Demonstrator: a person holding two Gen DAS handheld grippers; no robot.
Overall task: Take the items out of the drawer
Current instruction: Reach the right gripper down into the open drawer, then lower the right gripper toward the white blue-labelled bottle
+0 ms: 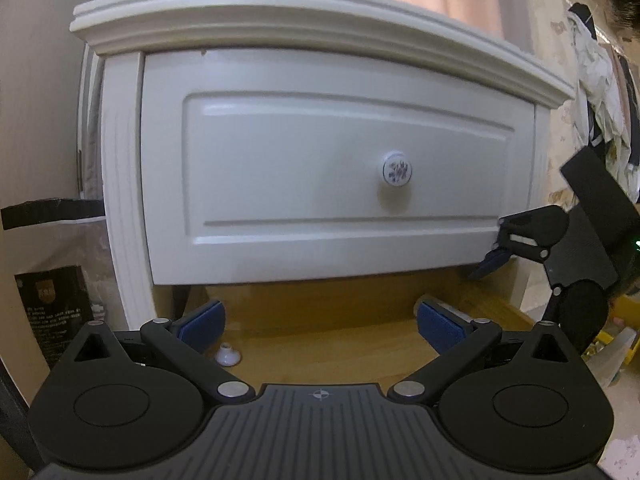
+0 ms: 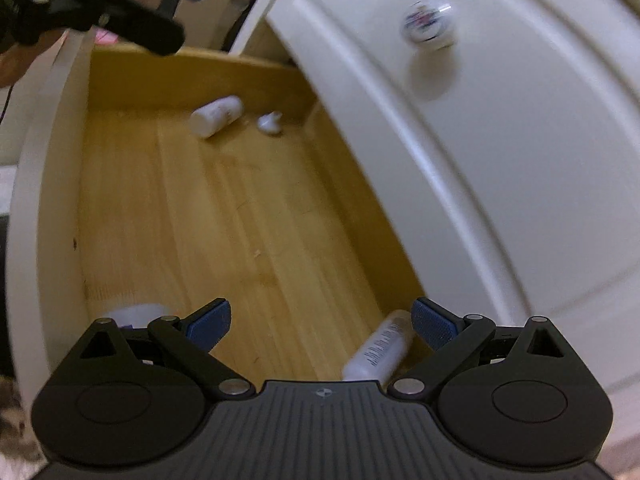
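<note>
Drawer (image 2: 168,200) is sitting pulled out below the white panel (image 1: 340,160) with the flowery knob (image 1: 396,170). I am looking down at its yellow wood floor. A white bottle (image 2: 218,115) and a small white piece (image 2: 270,123) are lying near the far wall. Another white bottle (image 2: 382,350) is lying close to me, just beside one blue pad. I am holding my right gripper (image 2: 322,322) spread wide and empty over it. My left gripper (image 1: 320,320) is spread wide too, holding nothing.
</note>
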